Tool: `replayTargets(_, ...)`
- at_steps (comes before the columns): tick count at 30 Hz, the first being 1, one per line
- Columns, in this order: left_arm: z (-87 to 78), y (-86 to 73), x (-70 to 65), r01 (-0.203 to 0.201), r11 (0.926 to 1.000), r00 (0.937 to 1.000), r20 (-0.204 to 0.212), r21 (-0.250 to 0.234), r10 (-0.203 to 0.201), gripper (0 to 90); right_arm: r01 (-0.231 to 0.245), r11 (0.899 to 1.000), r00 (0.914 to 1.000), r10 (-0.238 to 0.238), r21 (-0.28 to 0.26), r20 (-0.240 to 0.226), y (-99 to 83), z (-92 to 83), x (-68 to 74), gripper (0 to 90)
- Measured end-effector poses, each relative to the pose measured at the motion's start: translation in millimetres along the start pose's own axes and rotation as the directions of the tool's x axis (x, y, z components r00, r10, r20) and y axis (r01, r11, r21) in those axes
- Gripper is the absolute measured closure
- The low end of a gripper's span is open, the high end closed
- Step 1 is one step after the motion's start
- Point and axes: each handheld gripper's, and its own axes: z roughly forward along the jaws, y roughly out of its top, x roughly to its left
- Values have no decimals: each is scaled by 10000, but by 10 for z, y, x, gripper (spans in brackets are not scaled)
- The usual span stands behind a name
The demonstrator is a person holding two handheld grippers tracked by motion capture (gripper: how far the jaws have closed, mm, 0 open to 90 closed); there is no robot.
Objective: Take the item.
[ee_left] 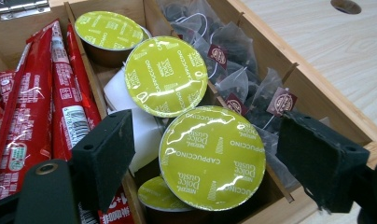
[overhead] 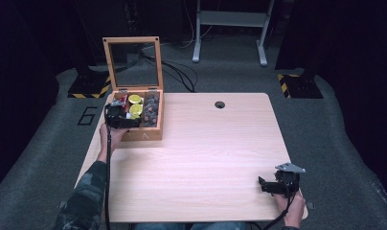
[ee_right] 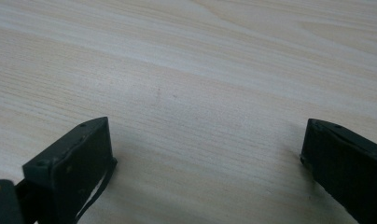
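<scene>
Left claw [ee_left: 205, 163] spread wide over a round green-foiled capsule [ee_left: 212, 156], foil tilted up toward the camera; perhaps 4 capsules. Right claw [ee_right: 205, 172] released above the desk [ee_right: 186, 70].

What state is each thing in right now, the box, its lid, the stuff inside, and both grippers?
Wooden box: open, on the table's left side.
Glass lid: raised upright on its hinges.
Front capsule: sealed, tilted, between the left gripper's open jaws, not clamped.
Red sachets: sealed, lying in the left compartment.
Tea bags: piled in the right compartment.
Left gripper: open, over the box.
Right gripper: open, holding nothing, low over bare table.
</scene>
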Motion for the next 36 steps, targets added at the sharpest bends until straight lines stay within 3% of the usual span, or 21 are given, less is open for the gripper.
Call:
replayTargets(17, 53, -12, -23, -161, 9996, 9998, 88, 238, 159, 369, 27, 10000, 10000, -27, -87, 30, -1, 0, 5, 16)
replayTargets(36, -94, 15, -41, -81, 9996, 9998, 174, -274, 86, 378, 28, 10000, 10000, -28, -85, 23, -1, -1, 4, 17)
